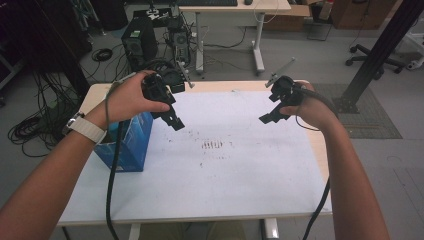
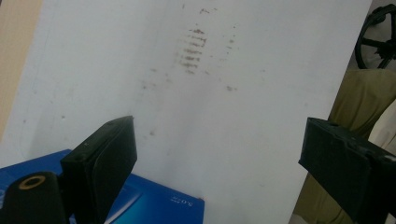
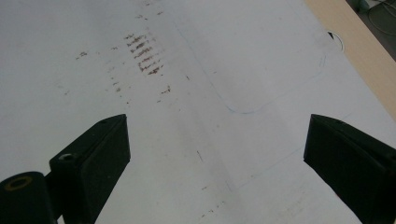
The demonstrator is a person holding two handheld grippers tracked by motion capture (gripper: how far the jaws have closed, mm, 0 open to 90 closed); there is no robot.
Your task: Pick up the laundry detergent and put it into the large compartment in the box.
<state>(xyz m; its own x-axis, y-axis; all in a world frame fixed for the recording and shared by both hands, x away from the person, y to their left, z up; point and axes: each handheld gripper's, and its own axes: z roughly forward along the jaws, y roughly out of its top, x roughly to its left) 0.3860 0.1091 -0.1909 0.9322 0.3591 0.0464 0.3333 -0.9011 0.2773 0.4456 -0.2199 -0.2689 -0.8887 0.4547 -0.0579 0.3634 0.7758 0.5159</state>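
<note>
- Hovering above the white sheet (image 1: 235, 170) on the table (image 1: 320, 150), the left gripper (image 1: 172, 117) has its jaws spread wide with nothing between them
- Matching it, the right gripper (image 1: 267, 116) is also spread and empty
- Blue box (image 1: 131, 145) stands at the table's left edge, under the left hand (image 1: 131, 97)
- Brown smudges (image 1: 212, 145) mark the sheet's middle, between the grippers
</note>
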